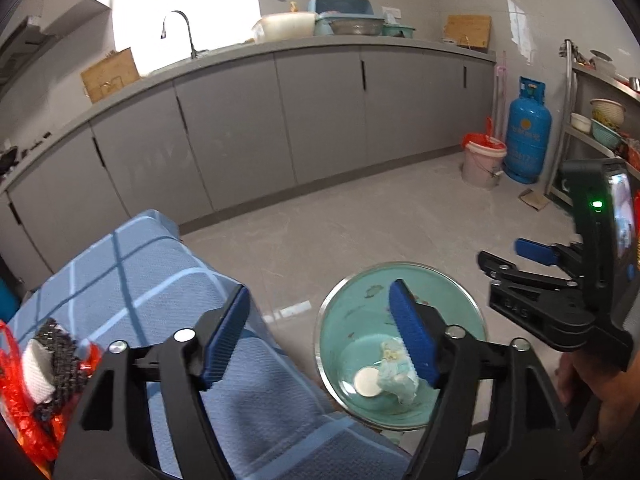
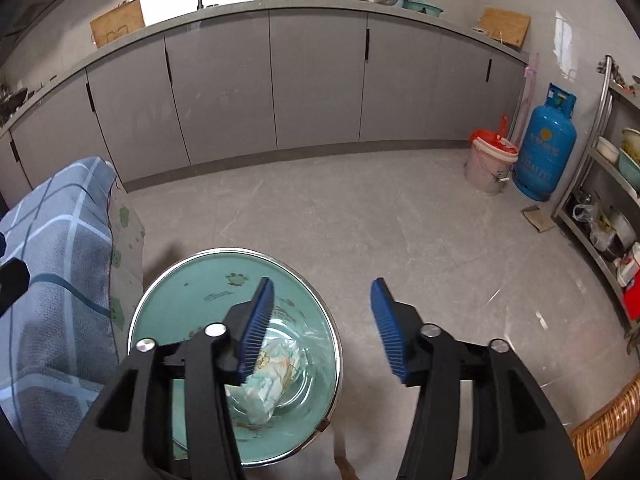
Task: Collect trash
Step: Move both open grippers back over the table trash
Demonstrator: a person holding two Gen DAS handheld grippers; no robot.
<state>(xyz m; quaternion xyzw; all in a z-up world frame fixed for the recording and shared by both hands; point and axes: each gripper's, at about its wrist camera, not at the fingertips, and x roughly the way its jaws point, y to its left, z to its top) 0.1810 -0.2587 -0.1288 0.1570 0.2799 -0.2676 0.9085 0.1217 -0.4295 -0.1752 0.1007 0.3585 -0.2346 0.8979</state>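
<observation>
A teal bin (image 1: 348, 312) with a shiny rim stands on the floor beside a table covered in blue checked cloth (image 1: 160, 280). Crumpled tissue (image 1: 394, 376) and a white round lid (image 1: 367, 382) lie at its bottom. The bin (image 2: 208, 280) and the tissue (image 2: 276, 368) also show in the right wrist view. My left gripper (image 1: 324, 332) is open and empty, between the table edge and the bin. My right gripper (image 2: 324, 328) is open and empty above the bin's right rim; it also shows in the left wrist view (image 1: 516, 256).
A red bag (image 1: 16, 392) with a dark mesh pad (image 1: 52, 356) lies on the cloth at left. Grey cabinets (image 1: 320, 112) line the far wall. A bucket (image 1: 482, 160), a blue gas cylinder (image 1: 526, 132) and a metal rack (image 2: 612, 184) stand at right.
</observation>
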